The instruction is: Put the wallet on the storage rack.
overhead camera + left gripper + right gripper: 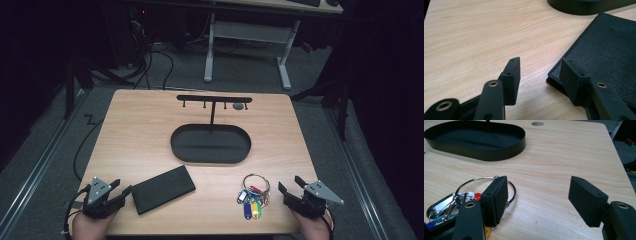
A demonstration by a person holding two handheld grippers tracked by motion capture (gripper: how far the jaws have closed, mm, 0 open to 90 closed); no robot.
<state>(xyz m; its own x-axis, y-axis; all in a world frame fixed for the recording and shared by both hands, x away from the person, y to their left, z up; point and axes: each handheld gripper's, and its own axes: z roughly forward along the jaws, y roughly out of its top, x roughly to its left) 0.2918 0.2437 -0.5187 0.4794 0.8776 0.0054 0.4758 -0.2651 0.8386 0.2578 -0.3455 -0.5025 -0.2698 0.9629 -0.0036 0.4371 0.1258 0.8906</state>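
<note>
A black leather wallet (163, 188) lies flat near the table's front left. My left gripper (121, 188) rests just left of it, open, its jaws apart with bare wood between them; in the left gripper view (540, 68) the wallet (604, 50) lies beside the right jaw. A key ring with coloured tags (254, 196) lies at the front right. My right gripper (289, 186) stands open just right of it; in the right gripper view (537, 187) the key ring (461, 195) is by the left jaw, not between the jaws.
A black oval tray (210, 144) with a T-shaped hook stand (214, 101) sits mid-table, its wall (499, 155) seen far off in the right gripper view. A small round hole (537, 123) marks the tabletop behind. Desk legs and cables lie beyond the table.
</note>
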